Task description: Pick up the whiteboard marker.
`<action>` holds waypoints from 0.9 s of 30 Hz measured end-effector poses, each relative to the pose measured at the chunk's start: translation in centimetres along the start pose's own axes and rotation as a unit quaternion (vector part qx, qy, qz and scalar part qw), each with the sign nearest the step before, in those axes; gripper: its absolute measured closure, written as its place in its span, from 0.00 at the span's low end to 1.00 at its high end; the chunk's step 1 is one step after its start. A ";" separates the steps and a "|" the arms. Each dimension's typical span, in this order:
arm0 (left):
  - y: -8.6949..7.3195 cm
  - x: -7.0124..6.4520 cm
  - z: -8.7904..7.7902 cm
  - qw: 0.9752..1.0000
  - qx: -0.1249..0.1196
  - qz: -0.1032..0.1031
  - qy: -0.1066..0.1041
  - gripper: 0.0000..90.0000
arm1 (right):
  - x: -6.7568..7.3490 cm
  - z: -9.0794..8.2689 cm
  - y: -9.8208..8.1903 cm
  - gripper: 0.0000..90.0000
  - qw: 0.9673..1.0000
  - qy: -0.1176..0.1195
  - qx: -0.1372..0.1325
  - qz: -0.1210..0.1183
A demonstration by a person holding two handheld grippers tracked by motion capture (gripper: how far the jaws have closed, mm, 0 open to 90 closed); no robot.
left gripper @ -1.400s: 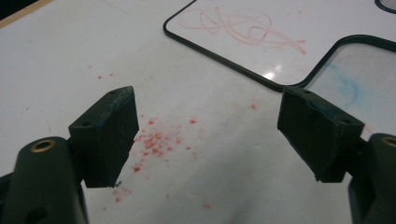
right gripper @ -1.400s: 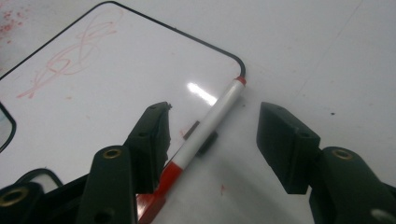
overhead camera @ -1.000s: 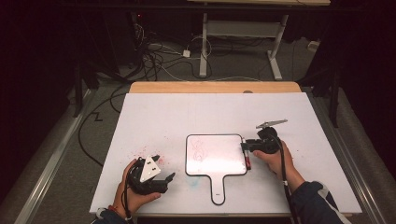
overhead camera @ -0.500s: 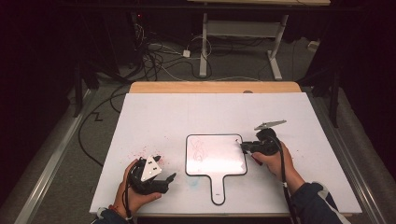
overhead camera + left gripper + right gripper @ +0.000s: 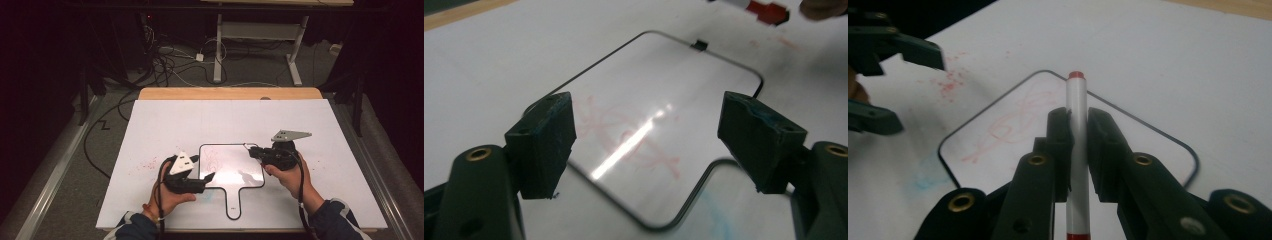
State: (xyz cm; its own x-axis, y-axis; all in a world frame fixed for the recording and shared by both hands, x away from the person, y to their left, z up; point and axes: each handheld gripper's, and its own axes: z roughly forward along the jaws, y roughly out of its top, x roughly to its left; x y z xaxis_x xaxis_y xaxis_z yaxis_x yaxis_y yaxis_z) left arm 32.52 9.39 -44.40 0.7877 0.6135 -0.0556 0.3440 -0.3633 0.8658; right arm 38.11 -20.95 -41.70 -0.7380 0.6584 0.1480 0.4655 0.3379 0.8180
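A small whiteboard (image 5: 230, 165) with a black rim and a short handle (image 5: 234, 202) lies flat on the white table. Faint red scribbles (image 5: 624, 135) cover its face. My right gripper (image 5: 251, 151) hovers over the board's upper right corner, shut on a white marker with a red cap (image 5: 1076, 90) that juts out past the pads. My left gripper (image 5: 202, 168) is at the board's lower left edge, open, with nothing between its pads (image 5: 546, 135). Between those pads I see the board (image 5: 659, 80).
Red speckles (image 5: 150, 162) mark the white table cover left of the board, and a blue smudge (image 5: 207, 197) sits by the handle. A wooden strip (image 5: 230, 93) edges the far side. Cables and desk legs (image 5: 217, 50) are on the floor beyond.
My left gripper has moved right and a little up, from the table's left part to the board's lower left edge. My right gripper has shifted slightly left over the board.
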 end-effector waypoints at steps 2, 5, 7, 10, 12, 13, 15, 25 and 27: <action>0.8 -0.7 1.0 1.000 -0.002 0.002 -0.016 0.25 | 1.2 0.1 0.1 0.90 1.000 0.011 -0.014 -0.005; 1.9 -1.9 2.8 0.999 -0.005 0.001 -0.038 0.25 | 2.0 0.3 0.1 0.90 1.000 0.020 -0.020 -0.008; 2.5 -2.6 3.8 0.999 -0.008 -0.002 -0.049 0.26 | 2.6 0.4 0.1 0.90 0.999 0.024 -0.026 -0.010; 3.0 -2.9 4.8 0.998 -0.014 -0.017 -0.062 0.27 | 3.2 0.5 -0.1 0.90 0.999 0.030 -0.034 -0.012; 3.1 -3.0 5.3 0.997 -0.020 -0.031 -0.072 0.32 | 3.6 0.4 -0.3 0.90 0.999 0.029 -0.045 -0.011; 3.1 -3.0 5.5 0.996 -0.024 -0.037 -0.077 0.35 | 3.7 0.4 -0.3 0.90 0.998 0.024 -0.052 -0.013; 3.3 -3.0 5.9 0.996 -0.030 -0.045 -0.076 0.40 | 3.9 0.2 -0.4 0.90 0.997 0.020 -0.066 -0.018; 3.8 -2.9 6.4 0.996 -0.035 -0.035 -0.077 0.65 | 3.8 -0.3 -0.6 0.90 0.996 -0.001 -0.092 -0.011; 3.9 -2.8 6.4 0.996 -0.035 -0.033 -0.076 0.68 | 3.9 -0.3 -0.6 0.90 0.995 -0.003 -0.094 -0.016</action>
State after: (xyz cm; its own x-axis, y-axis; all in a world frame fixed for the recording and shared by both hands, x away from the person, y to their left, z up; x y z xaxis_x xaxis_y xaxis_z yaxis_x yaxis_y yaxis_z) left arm 34.96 1.76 -44.08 0.8341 0.5201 -0.1837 0.3659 -0.2725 0.8899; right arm 34.81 -18.76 -41.45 -0.7475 0.6539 0.1165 0.3410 0.2272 0.9122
